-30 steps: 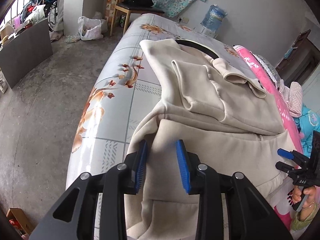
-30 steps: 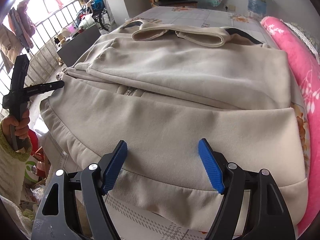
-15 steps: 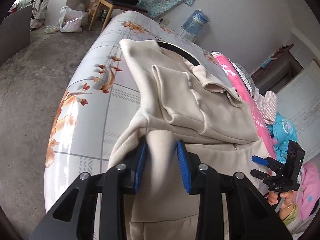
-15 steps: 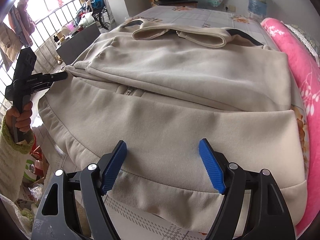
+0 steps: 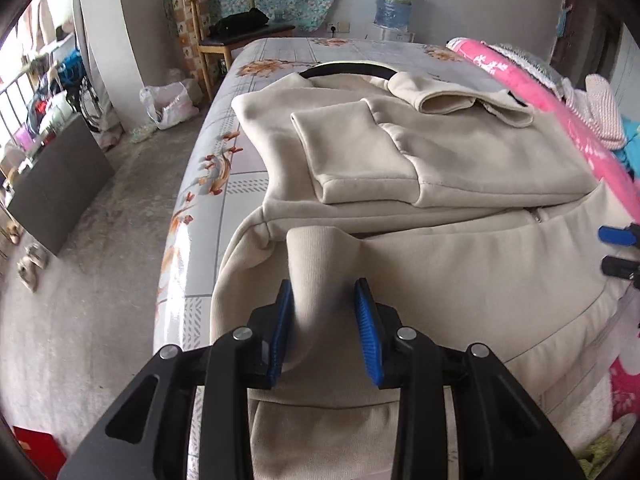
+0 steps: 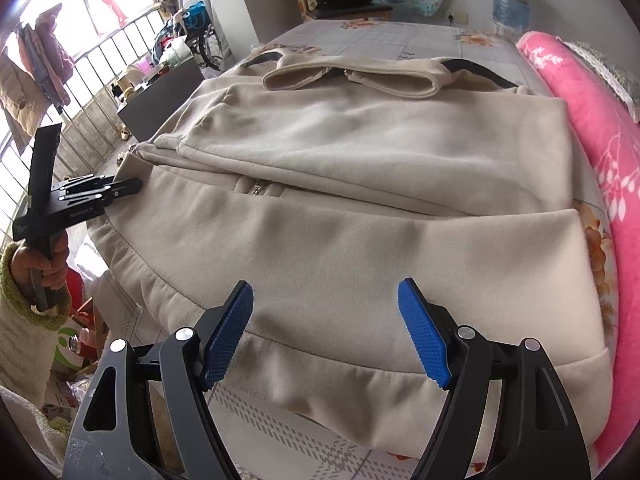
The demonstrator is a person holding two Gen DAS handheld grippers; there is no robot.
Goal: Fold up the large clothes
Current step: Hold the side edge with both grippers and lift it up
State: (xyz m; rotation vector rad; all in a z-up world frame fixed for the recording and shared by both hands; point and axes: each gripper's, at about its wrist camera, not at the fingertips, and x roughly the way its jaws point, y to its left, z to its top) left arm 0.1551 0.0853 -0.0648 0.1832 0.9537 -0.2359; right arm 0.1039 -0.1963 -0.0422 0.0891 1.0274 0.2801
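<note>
A large beige zip hoodie [image 5: 440,152] lies on the bed with its sleeves folded in over the chest; it fills the right wrist view [image 6: 360,168]. My left gripper [image 5: 325,304] is shut on a raised fold of the hoodie's lower left corner [image 5: 316,256]. It also shows in the right wrist view [image 6: 128,188], at the garment's left edge. My right gripper [image 6: 326,316] is open, hovering just above the hoodie's bottom hem [image 6: 360,392]. Its blue fingertips [image 5: 616,236] show at the right edge of the left wrist view.
The bed has a floral sheet [image 5: 216,184]. A pink blanket [image 6: 600,128] runs along its right side. A wooden chair [image 5: 224,40] and a water bottle [image 5: 394,0] stand beyond the bed. A dark board [image 5: 60,184] and a plastic bag [image 5: 168,104] are on the floor at left.
My left gripper has pinched the hoodie's corner fabric and lifted it into a raised fold, and its view has swung right. The right gripper stays open over the hem.
</note>
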